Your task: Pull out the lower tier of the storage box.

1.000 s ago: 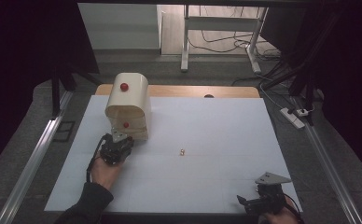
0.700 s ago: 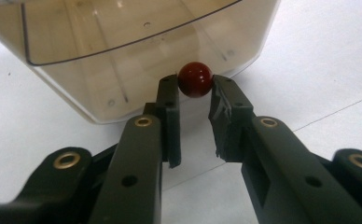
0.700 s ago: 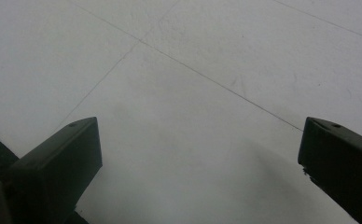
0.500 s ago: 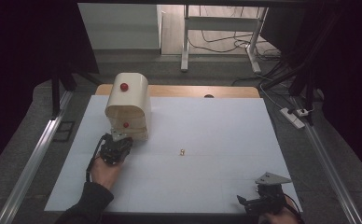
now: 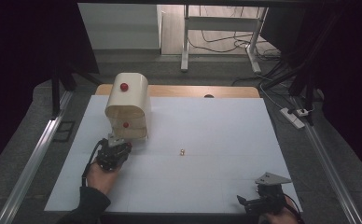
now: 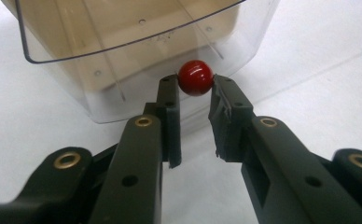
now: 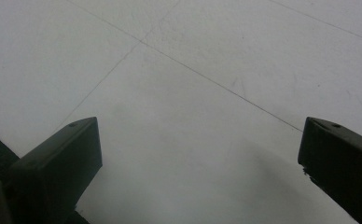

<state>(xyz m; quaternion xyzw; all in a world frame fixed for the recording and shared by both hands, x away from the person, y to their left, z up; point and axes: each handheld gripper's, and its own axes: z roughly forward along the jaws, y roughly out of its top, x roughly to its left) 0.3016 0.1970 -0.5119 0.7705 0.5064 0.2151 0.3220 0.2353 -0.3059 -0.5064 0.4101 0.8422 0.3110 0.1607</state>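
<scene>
The left gripper (image 6: 195, 95) clamps the round red knob (image 6: 195, 78) of the clear plastic lid (image 6: 123, 56), apparently to swing it, while the right gripper (image 7: 200, 154) rests spread apart on the white table (image 7: 193, 70).

The high view looks forward and down over the white surface (image 5: 216, 135); the left gripper view sits close on the red knob (image 6: 195, 78), shared with it; the right gripper view skims bare surface.

Left claw (image 6: 195, 91) nearly closed, pads pinching, right claw (image 7: 198, 154) wide open, low
</scene>
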